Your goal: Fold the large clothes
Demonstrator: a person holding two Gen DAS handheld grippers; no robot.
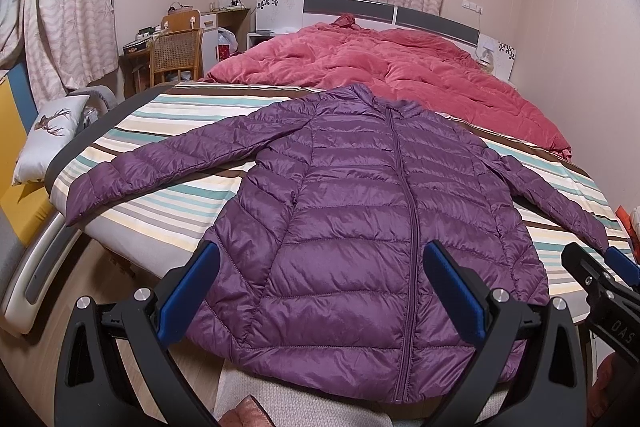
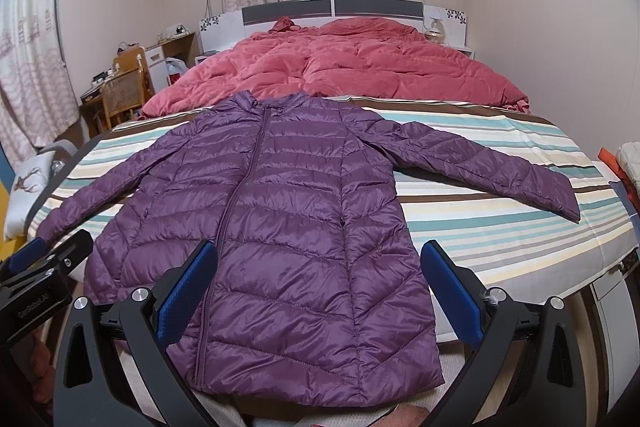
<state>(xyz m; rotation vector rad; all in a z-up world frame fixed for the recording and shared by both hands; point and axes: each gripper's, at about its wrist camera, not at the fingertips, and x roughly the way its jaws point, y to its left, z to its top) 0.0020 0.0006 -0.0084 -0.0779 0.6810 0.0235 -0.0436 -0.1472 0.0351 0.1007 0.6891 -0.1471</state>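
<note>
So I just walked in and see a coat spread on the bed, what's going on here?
A person holds a two-finger tool in each hand over a purple puffer jacket laid flat, zipped, sleeves spread, on the striped bedsheet. The left tool and right tool are both open near the hem, gripping nothing. No fold has been made yet. A red comforter is bunched toward the headboard.
</note>
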